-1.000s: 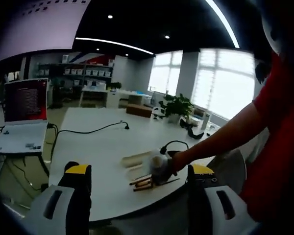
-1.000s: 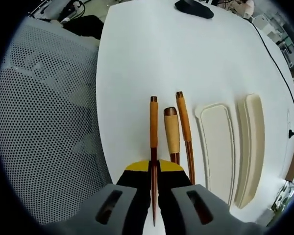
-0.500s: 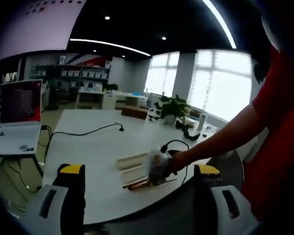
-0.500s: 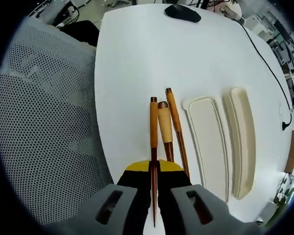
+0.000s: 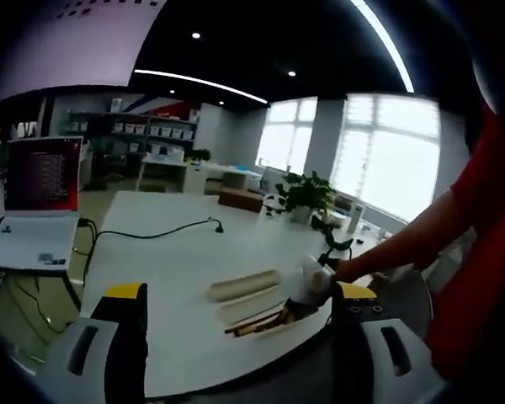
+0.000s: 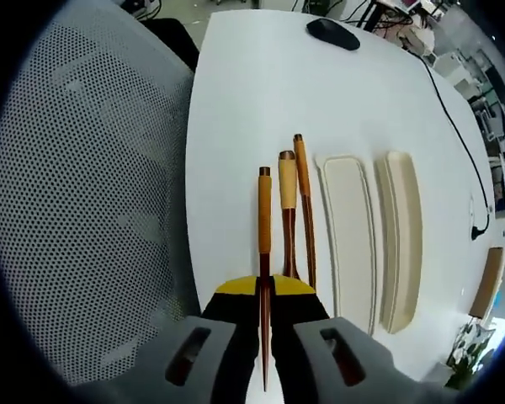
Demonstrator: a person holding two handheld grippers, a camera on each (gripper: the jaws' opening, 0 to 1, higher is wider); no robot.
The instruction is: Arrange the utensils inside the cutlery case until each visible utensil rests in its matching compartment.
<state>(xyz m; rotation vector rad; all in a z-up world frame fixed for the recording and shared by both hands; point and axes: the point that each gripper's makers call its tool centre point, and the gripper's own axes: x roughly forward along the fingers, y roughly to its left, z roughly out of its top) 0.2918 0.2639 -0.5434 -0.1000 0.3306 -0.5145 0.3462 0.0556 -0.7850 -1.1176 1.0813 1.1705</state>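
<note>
White surface carries the cream cutlery case at about three o'clock in the right gripper view, its lid just beyond, both holding nothing. The right hand-held gripper is clenched on one wooden-handled utensil; two more utensils lie just beside the case, so I judge sorting barely begun. The left hand-held gripper hangs released, well apart from everything.

Bare white tabletop ahead of the right gripper is passable out to the black computer mouse, but two wood-handled utensils and both cream case halves block its right, grey mesh chair its left.
</note>
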